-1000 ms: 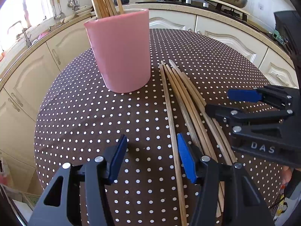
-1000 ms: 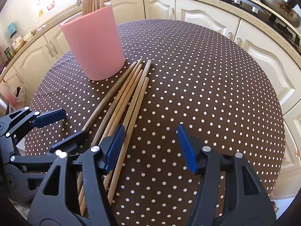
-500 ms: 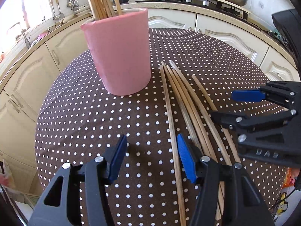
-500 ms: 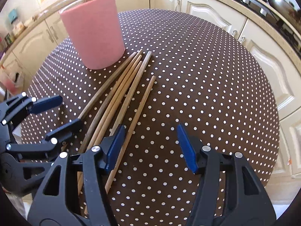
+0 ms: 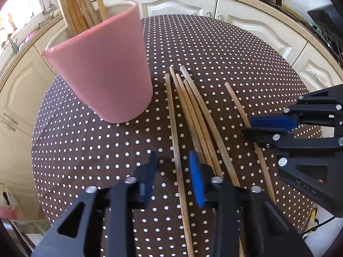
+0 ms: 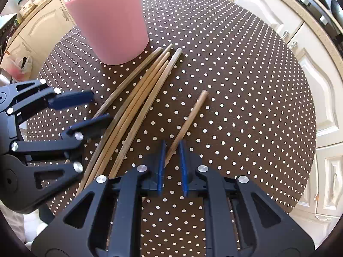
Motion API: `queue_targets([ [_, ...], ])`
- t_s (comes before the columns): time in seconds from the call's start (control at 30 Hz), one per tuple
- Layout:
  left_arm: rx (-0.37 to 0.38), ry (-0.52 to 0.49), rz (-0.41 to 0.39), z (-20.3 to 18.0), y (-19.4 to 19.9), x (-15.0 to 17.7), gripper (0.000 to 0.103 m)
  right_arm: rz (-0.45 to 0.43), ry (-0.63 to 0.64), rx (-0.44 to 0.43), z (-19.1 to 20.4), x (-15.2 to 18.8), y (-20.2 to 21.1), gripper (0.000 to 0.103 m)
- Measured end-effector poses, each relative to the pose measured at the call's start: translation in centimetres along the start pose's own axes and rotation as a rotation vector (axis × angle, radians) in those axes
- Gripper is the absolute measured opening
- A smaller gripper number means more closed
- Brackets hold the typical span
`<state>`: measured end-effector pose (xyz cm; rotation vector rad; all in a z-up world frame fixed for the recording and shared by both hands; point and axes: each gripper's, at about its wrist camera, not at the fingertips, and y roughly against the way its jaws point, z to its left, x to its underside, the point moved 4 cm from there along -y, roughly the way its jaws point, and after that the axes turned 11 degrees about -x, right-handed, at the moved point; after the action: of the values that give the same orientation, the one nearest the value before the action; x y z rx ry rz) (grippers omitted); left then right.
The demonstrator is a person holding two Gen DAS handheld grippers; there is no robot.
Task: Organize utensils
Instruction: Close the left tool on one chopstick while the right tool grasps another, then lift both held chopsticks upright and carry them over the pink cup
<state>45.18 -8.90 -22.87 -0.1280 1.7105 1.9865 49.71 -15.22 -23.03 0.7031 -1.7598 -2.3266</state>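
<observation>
A brown cloth tablecloth (image 6: 235, 64) with white dots, matt and finely woven, carries pale wooden chopsticks (image 6: 137, 98) with a smooth, dull, slightly worn finish, beside a smooth pink holder (image 5: 103, 64) with a soft satin sheen, before glossy cream cabinet doors (image 5: 175, 4).

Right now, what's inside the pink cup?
Several wooden chopsticks stand in the pink cup, leaning toward its far-left rim, upper ends sticking out. The opaque wall hides their lower ends and the cup's bottom, so anything else inside can't be seen.
</observation>
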Motion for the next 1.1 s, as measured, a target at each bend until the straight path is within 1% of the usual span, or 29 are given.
queue_targets([
  [0.1, 0.008, -0.002, 0.006, -0.3, 0.0, -0.3, 0.018, -0.001, -0.003, -0.003, -0.3, -0.3, 0.0, 0.012],
  [0.17, 0.01, -0.008, 0.003, -0.6, 0.0, -0.3, 0.007, -0.009, 0.002, 0.006, -0.4, -0.4, 0.0, 0.011],
  [0.33, 0.023, 0.021, -0.006, -0.9, 0.0, -0.3, 0.006, -0.047, -0.007, 0.006, -0.4, 0.0, 0.2, 0.01],
  [0.4, 0.025, 0.029, -0.016, -0.8, 0.2, -0.1, 0.006, -0.066, -0.016, 0.002, 0.3, 0.9, 0.2, 0.008],
  [0.5, 0.035, 0.053, -0.024, -0.5, 0.6, 0.4, 0.005, -0.092, -0.027, -0.023, 0.0, 2.0, 0.6, 0.006],
  [0.63, 0.048, 0.062, -0.066, -0.2, 2.1, 1.1, 0.005, -0.139, -0.041, -0.052, -0.2, 2.9, 1.8, 0.005],
  [0.83, 0.051, 0.058, -0.157, -0.3, 5.3, 1.7, 0.005, -0.219, -0.059, -0.095, -0.5, 4.1, 4.4, 0.005],
  [0.93, 0.048, 0.08, -0.202, 0.2, 6.8, 2.5, 0.005, -0.278, -0.065, -0.122, -0.4, 4.5, 6.0, 0.005],
  [0.97, 0.051, 0.088, -0.217, 0.5, 7.6, 3.3, 0.005, -0.303, -0.065, -0.132, -0.3, 4.7, 6.7, 0.005],
  [1.1, 0.051, 0.12, -0.298, 1.2, 10.0, 4.0, 0.005, -0.387, -0.051, -0.177, 0.4, 5.0, 9.1, 0.005],
])
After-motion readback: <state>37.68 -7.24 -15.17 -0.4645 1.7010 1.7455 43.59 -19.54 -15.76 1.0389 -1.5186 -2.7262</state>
